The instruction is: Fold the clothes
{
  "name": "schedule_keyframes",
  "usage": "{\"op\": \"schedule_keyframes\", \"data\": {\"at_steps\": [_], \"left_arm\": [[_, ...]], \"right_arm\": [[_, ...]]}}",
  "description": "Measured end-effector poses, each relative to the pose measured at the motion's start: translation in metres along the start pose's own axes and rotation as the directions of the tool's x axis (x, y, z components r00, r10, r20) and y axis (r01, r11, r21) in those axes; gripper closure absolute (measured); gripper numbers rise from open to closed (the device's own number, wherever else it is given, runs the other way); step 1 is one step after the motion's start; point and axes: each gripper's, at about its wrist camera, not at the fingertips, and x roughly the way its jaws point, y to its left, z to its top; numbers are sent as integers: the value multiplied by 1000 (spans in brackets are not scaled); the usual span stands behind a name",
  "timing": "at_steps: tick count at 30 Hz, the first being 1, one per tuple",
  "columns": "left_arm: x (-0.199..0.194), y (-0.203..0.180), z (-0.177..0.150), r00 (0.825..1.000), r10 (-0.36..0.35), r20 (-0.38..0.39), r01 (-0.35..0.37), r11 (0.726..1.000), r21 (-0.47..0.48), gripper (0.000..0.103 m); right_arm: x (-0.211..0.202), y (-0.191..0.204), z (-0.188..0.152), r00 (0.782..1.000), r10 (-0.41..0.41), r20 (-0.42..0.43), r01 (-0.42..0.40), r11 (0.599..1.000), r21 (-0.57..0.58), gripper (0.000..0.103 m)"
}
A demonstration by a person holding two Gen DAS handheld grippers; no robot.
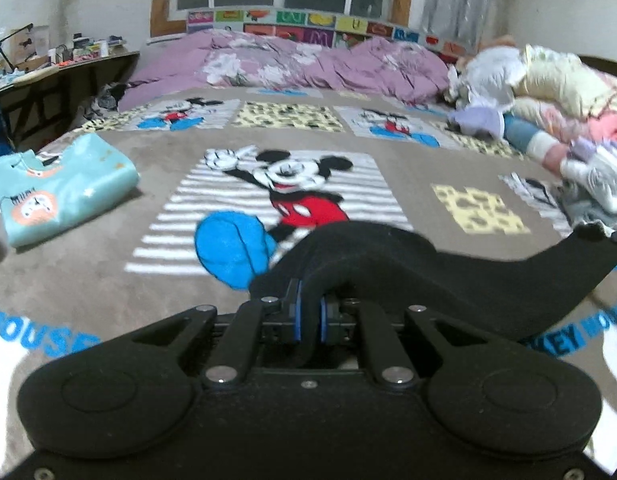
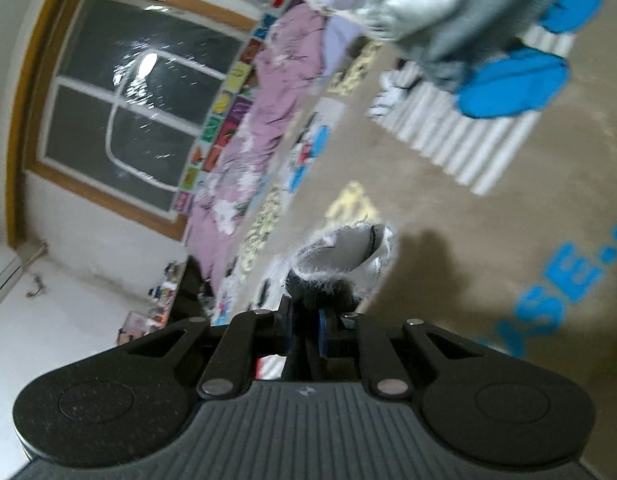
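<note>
My left gripper (image 1: 309, 308) is shut on a black garment (image 1: 428, 268), which stretches from its pads out to the right above the Mickey Mouse blanket (image 1: 108, 264). My right gripper (image 2: 306, 322) is shut on the same garment's edge (image 2: 340, 256), whose fuzzy grey lining shows past the pads. The right wrist view is rolled sideways and blurred. The far right end of the black garment (image 1: 592, 232) is held up by the other gripper. A folded teal shirt (image 1: 64, 184) lies on the blanket at the left.
A heap of unfolded clothes (image 1: 548, 128) lies at the right of the bed; it also shows in the right wrist view (image 2: 428, 8). A purple duvet (image 1: 308, 60) is bunched at the back under the window. A cluttered desk (image 1: 56, 60) stands at the left.
</note>
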Motion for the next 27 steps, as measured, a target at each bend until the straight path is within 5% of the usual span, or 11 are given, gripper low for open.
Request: {"op": "schedule_keyframes", "data": {"at_steps": [10, 13, 16, 21, 27], "left_arm": [[9, -14, -19, 997, 50, -66, -46, 997, 64, 89], [4, -19, -23, 994, 77, -84, -66, 991, 120, 47], [-8, -14, -27, 992, 64, -106, -50, 990, 130, 41], [-35, 31, -18, 998, -23, -60, 14, 989, -147, 36], [-16, 75, -19, 994, -110, -22, 85, 866, -492, 36]], "right_arm": [[-3, -53, -21, 995, -100, 0, 100, 995, 26, 89], [-7, -60, -24, 994, -112, 17, 112, 993, 28, 84], [-19, -58, -22, 992, -112, 59, 112, 994, 4, 68], [-38, -58, -11, 990, -84, 111, 93, 993, -74, 42], [-29, -57, -6, 996, -27, 87, 37, 993, -114, 27]]}}
